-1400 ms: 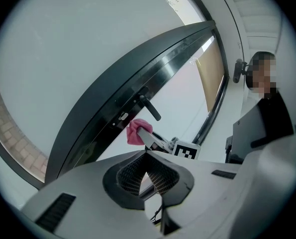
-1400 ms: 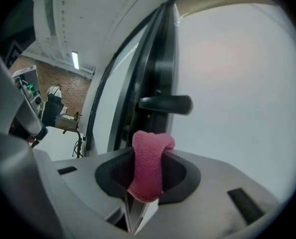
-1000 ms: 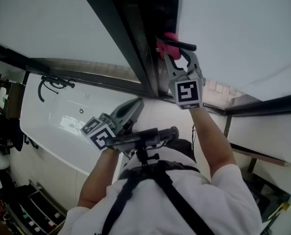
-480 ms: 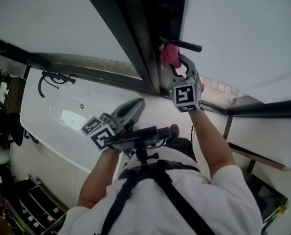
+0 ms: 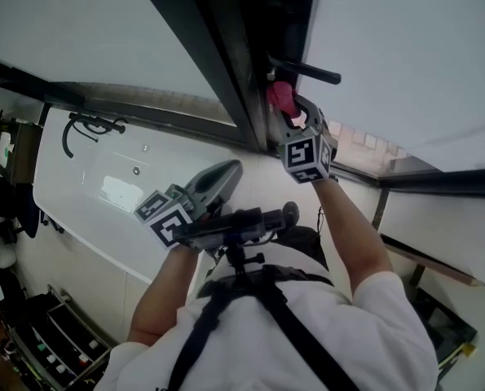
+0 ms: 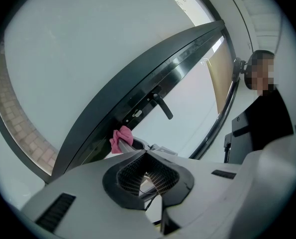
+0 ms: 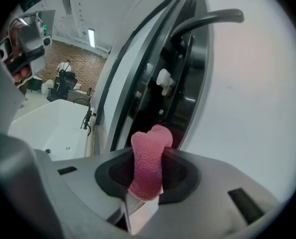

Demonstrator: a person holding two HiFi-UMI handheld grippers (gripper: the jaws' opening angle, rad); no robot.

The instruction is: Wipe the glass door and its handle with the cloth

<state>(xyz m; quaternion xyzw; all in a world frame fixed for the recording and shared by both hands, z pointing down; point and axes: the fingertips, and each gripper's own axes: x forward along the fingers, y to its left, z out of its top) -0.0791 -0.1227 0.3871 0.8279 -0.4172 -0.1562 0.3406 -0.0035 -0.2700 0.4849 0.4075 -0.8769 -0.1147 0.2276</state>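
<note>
Two claws, one cloth, one handle. Nearest, the left claw (image 6: 147, 154) is pressed together on nothing and is seen against a white bathtub (image 5: 95, 194). Beyond it, the right claw (image 7: 148, 152) pinches the single pink cloth (image 7: 148, 169) just below the one black handle (image 7: 207, 21) of the glass door (image 7: 257, 108). The cloth's lower end is buried between the jaws. Whether the cloth touches the dark frame (image 5: 218, 47) cannot be judged.

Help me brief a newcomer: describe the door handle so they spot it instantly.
Find the dark door frame running between the pale glass panes. On it, near the pink cloth, a black lever handle juts out sideways. Nothing else there is a slim rounded bar.
</note>
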